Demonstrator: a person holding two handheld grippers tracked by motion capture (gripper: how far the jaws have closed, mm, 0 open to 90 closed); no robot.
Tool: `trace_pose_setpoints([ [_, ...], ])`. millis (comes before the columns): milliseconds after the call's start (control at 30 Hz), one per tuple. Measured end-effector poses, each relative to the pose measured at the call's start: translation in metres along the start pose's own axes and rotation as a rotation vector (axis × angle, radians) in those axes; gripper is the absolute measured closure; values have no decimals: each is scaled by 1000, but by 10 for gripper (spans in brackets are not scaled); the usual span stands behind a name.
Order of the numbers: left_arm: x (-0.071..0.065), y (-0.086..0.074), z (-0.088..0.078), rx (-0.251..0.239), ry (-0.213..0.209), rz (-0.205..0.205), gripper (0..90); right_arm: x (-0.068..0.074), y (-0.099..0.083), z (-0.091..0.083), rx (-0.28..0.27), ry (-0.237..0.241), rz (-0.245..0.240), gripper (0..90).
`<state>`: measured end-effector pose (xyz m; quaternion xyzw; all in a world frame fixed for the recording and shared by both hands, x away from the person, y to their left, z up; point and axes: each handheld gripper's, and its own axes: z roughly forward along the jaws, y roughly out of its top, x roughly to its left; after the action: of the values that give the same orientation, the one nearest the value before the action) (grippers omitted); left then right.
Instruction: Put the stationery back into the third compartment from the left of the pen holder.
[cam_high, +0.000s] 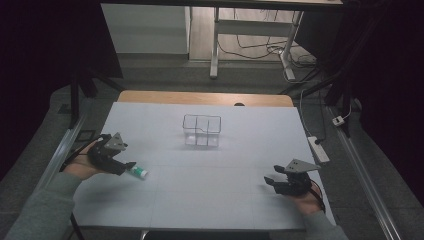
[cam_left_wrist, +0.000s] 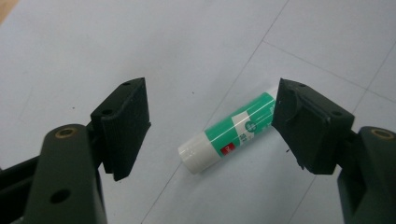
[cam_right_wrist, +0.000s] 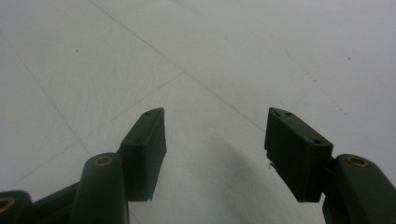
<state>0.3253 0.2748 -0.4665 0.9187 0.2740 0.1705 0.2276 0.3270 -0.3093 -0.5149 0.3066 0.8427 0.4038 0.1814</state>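
Your left gripper sits over the glue stick, jaws wide.

The green-and-white plastic glue stick lies flat on the white table sheet between your spread jaws, its green end just beside one pad, unclamped. Your right gripper rests well apart at the sheet's right, jaws spread with nothing between them. The clear four-compartment box stands mid-table.

Left tongs gape wide and low at the left; right tongs gape level.
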Motion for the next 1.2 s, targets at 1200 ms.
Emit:
trace_pose_setpoints([
  [1200,23,1,36,224,-149,309,308,0,-2,6,49,-6,-9,379],
])
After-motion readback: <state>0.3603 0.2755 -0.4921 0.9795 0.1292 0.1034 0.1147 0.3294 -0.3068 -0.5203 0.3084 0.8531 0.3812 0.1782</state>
